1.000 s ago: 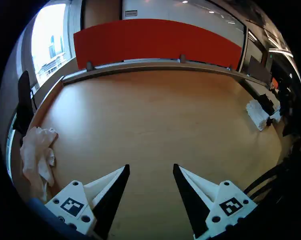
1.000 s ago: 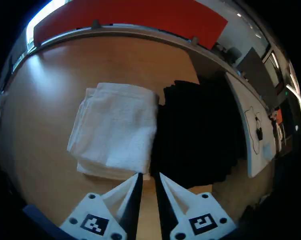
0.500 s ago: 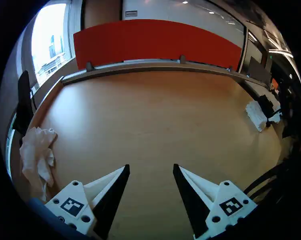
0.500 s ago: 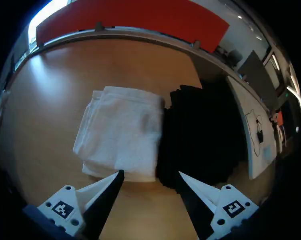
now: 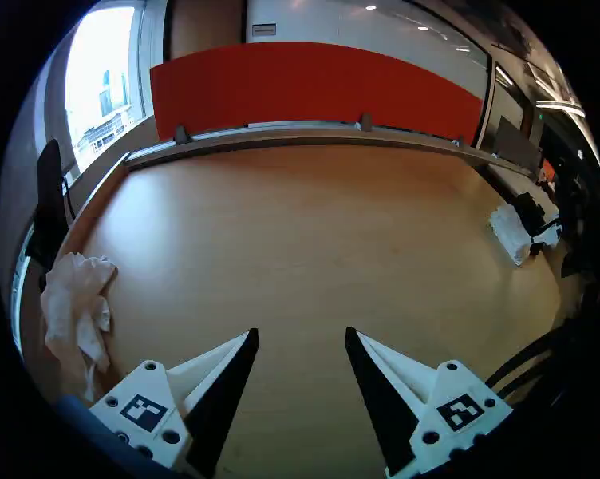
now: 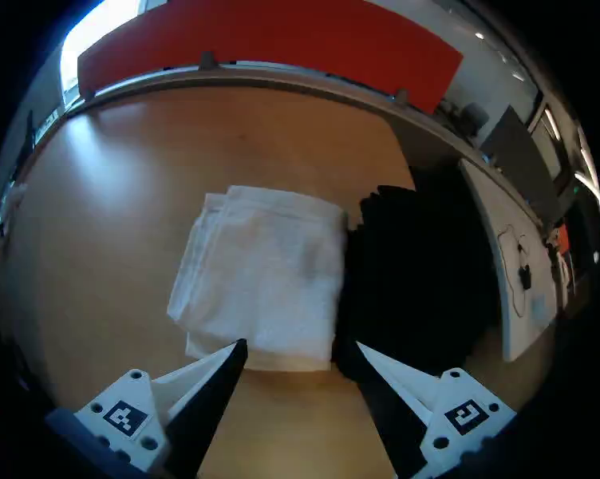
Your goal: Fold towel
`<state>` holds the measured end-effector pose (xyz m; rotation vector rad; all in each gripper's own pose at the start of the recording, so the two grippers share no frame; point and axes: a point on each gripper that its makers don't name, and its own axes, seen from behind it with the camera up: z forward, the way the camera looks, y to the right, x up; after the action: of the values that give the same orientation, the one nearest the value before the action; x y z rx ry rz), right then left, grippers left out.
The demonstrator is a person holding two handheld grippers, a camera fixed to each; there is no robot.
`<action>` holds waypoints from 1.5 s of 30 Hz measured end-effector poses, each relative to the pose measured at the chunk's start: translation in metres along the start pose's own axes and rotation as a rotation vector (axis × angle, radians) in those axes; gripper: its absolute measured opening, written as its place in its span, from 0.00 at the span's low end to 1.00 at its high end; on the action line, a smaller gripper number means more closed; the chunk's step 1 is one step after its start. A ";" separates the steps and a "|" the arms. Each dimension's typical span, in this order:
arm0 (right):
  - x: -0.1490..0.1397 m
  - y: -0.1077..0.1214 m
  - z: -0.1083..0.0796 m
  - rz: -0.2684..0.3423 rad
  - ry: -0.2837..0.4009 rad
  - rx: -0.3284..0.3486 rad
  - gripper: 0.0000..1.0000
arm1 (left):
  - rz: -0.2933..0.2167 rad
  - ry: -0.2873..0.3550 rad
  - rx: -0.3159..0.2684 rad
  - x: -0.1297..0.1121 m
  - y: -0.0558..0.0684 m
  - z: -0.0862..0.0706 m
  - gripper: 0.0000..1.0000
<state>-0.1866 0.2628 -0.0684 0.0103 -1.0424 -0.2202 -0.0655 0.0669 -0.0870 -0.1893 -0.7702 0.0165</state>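
Folded white terry towel lies flat on the light wooden tabletop at the centre of the right gripper view, its near edge just above and between the tips of the right gripper, whose fingers stand spread apart and grasp nothing. A black folded stack touches the towel's right side. In the left gripper view the left gripper is likewise released over bare wood, with a crumpled white cloth at the lower left table edge and a red partition panel across the top.
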 end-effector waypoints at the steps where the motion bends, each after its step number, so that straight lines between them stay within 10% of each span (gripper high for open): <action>1: 0.002 -0.003 0.000 0.000 0.006 0.005 0.99 | -0.002 0.001 0.000 0.000 0.000 0.000 0.80; 18: 0.031 -0.035 -0.007 0.018 0.084 0.042 1.00 | -0.025 0.028 0.011 0.005 -0.008 -0.009 0.80; 45: 0.103 -0.060 -0.060 0.194 0.481 -0.051 1.00 | -0.028 0.096 0.033 0.028 -0.015 -0.013 0.80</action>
<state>-0.0960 0.1796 -0.0175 -0.0802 -0.5535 -0.0614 -0.0376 0.0526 -0.0744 -0.1468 -0.6769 -0.0067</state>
